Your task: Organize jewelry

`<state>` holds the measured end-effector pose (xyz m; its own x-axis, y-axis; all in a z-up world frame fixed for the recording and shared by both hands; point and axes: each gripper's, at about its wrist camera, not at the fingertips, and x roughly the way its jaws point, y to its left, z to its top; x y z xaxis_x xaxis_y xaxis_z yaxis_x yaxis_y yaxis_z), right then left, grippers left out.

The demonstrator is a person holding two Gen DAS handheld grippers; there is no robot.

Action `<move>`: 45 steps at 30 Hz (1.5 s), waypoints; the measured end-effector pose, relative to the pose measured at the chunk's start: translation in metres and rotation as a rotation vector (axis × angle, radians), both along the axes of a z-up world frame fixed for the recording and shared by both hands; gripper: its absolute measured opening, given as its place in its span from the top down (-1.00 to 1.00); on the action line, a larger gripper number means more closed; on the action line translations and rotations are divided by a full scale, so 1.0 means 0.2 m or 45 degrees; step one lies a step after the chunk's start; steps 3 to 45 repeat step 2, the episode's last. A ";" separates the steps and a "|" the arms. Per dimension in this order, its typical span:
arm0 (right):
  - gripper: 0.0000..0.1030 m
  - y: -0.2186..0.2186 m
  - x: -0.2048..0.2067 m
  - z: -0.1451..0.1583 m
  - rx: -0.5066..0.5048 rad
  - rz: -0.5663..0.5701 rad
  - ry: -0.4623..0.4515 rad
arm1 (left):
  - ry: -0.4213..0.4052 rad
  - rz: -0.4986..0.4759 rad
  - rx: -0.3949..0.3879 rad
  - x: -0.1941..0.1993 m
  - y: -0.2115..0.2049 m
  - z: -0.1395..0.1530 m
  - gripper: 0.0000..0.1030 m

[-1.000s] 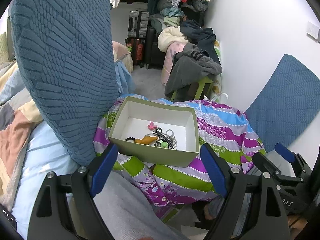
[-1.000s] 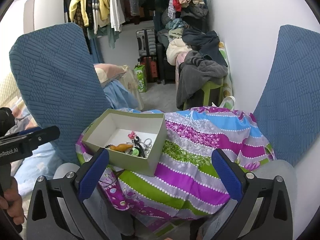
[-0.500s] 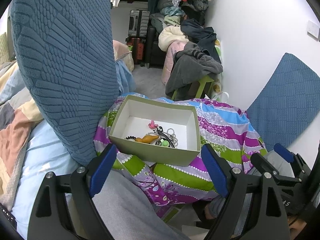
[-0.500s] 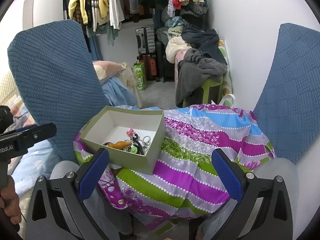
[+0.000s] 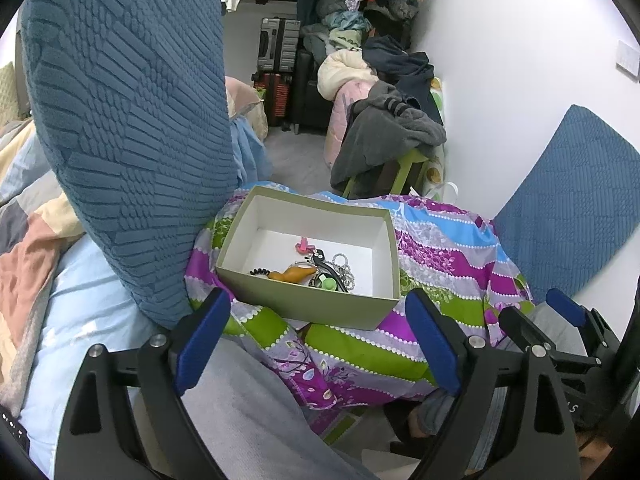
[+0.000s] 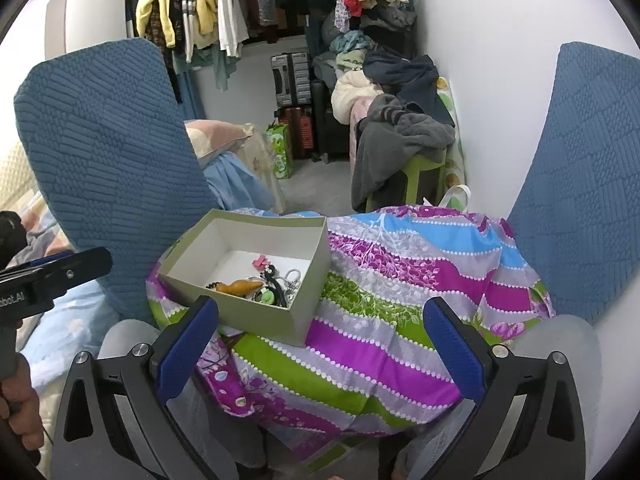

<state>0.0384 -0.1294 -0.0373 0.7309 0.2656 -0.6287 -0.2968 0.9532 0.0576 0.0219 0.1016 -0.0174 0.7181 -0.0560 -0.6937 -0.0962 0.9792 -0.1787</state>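
Left tongs [image 5: 316, 336] spread slightly wider than before, empty; right tongs [image 6: 320, 340] stay spread, empty.

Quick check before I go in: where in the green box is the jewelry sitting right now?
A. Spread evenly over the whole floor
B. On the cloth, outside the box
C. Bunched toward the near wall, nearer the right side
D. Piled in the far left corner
C: in the left wrist view the jewelry lies bunched against the near wall of the green box, toward its right side, and the far left of the white floor is bare.
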 end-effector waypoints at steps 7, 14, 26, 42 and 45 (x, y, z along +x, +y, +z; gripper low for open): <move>-1.00 0.00 0.00 0.00 -0.006 -0.004 0.001 | 0.001 0.003 0.003 0.00 0.00 0.01 -0.74; -1.00 0.00 0.00 0.00 -0.006 -0.004 0.001 | 0.001 0.003 0.003 0.00 0.00 0.01 -0.74; -1.00 0.00 0.00 0.00 -0.006 -0.004 0.001 | 0.001 0.003 0.003 0.00 0.00 0.01 -0.74; -1.00 0.00 0.00 0.00 -0.006 -0.004 0.001 | 0.001 0.003 0.003 0.00 0.00 0.01 -0.74; -1.00 0.00 0.00 0.00 -0.006 -0.004 0.001 | 0.001 0.003 0.003 0.00 0.00 0.01 -0.74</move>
